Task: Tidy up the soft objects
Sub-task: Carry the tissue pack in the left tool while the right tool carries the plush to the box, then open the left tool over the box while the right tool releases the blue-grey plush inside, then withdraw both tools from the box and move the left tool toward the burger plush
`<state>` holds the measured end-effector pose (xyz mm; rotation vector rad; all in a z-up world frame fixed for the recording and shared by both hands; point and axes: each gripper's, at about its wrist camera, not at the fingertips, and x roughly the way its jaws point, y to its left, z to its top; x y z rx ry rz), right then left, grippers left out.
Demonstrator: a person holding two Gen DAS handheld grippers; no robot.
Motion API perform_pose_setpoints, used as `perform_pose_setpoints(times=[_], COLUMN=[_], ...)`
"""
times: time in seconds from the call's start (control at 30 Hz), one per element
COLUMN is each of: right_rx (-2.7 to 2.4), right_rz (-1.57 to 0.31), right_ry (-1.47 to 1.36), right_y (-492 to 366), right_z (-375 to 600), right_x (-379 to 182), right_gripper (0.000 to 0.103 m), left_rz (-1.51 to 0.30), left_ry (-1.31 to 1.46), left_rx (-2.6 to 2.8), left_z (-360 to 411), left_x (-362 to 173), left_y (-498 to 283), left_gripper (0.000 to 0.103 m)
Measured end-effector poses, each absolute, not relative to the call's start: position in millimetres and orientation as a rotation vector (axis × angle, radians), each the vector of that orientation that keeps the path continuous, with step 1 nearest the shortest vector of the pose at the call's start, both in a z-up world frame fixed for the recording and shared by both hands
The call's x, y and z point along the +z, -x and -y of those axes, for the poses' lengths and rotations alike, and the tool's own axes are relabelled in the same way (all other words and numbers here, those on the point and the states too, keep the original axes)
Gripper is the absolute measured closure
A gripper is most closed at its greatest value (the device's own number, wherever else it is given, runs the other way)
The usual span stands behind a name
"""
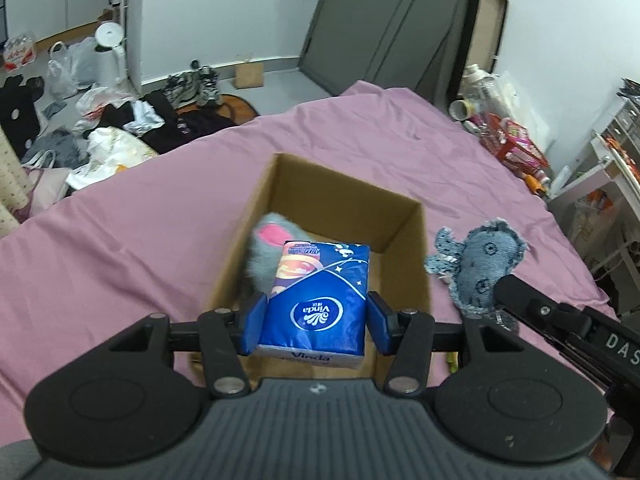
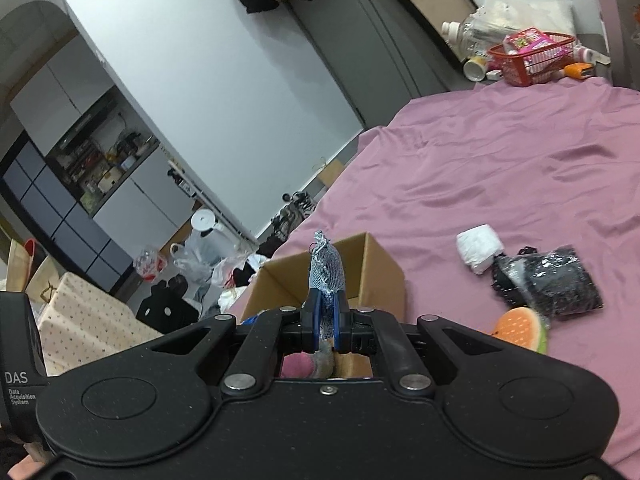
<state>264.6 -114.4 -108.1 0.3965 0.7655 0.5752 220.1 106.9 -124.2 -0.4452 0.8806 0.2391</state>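
red basket, white kettle

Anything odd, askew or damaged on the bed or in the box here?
Nothing damaged or spilled. The cardboard box stands upright, grey plush inside. Left gripper holds the tissue pack above it; right gripper holds the denim toy.

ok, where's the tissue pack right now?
Left wrist view: the tissue pack sits between the left claw fingers, over the cardboard box, beside the grey plush inside.
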Motion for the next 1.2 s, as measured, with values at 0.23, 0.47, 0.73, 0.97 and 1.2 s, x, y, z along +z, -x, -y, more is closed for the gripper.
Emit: perform_pose_setpoints(times=[0.23, 0.47, 0.73, 0.97, 1.2], right_rx=[0.623, 0.593, 0.510, 0.445, 0.425], right_rz=[-0.829, -0.884, -0.865, -0.898, -0.931], right_ry=[-0.382, -0.377, -0.353, -0.313, -0.263], right_y=[-262, -260, -261, -267, -276], right_z=[96, 96, 112, 138, 167], right_x=[-114, -115, -102, -93, -79], right_gripper=[0.092, 0.047, 0.016, 0.001, 0.000], left_rz=[-0.953, -0.993, -1.020, -1.014, -0.968], left_ry=[0.481, 0.473, 0.421, 0.360, 0.287], left_rx=[0.291, 0.279, 0.285, 0.300, 0.323], left_z=[-129, -128, -117, -101, -79], left_x=[-130, -127, -120, -107, -85], left_y=[-221, -222, -222, -225, -235], left_gripper=[0.044, 0.035, 0.027, 0.024, 0.007])
